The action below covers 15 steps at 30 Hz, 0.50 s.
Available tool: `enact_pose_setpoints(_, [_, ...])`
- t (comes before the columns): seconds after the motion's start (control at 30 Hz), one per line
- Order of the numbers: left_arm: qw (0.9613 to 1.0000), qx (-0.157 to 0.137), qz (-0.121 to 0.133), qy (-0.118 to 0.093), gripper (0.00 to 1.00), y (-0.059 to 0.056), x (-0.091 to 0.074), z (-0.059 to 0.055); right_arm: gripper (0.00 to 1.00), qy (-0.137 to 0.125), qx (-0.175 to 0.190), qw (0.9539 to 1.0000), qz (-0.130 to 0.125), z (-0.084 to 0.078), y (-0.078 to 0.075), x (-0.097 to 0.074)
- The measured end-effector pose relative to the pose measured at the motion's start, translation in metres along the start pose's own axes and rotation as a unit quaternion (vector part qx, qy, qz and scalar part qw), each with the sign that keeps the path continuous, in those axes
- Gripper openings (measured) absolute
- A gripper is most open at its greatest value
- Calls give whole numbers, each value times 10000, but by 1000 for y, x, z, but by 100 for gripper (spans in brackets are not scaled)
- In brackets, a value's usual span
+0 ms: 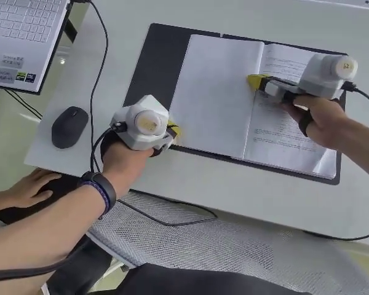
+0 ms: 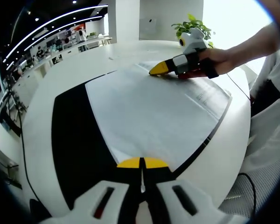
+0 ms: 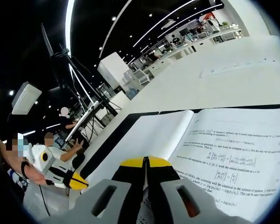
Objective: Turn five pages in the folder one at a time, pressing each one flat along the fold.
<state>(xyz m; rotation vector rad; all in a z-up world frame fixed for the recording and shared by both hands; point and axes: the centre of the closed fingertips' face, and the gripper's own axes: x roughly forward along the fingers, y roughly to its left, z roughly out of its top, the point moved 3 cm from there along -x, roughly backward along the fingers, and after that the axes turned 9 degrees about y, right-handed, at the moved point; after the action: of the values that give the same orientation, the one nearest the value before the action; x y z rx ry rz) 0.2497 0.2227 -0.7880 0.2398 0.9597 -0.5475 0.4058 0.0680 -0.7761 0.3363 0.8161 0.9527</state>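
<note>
You are pressing a turned page [image 1: 215, 92] at the fold [image 1: 249, 123] with the right gripper [image 1: 253, 82], left gripper [image 1: 172, 131] at its 7 o'clock, both with jaws together; remaining turns unclear.

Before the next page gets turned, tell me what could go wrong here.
1. The right tool, shut, presses only the upper part of the fold. The blank page seems to bow up beside it, so it may spring back or crease crookedly.
2. The left tool, shut, sits at that page's near corner; a push from there could dog-ear it.
</note>
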Motion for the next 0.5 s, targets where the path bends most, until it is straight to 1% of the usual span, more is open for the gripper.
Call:
enact_pose_setpoints(0.13, [10000, -10, -13, 2, 0, -1, -1, 0, 0, -47, 83, 10000, -27, 9, -9, 4])
enact_pose_setpoints(0.2, [10000, -17, -20, 4, 0, -1, -2, 0, 0, -54, 97, 9999, -38, 15, -18, 8])
enact_pose_setpoints(0.27, [10000, -16, -23, 8, 0, -1, -2, 1, 0, -71, 119, 9999, -58, 19, -22, 10])
enact_pose_setpoints(0.3, [10000, -17, -29, 11, 0, -1, -3, 1, 0, -96, 152, 9998, -80, 23, -30, 13])
enact_pose_setpoints(0.5, [10000, -39, -43, 14, 0, -2, -4, 1, 0, -138, 182, 9996, -146, 36, -46, 19])
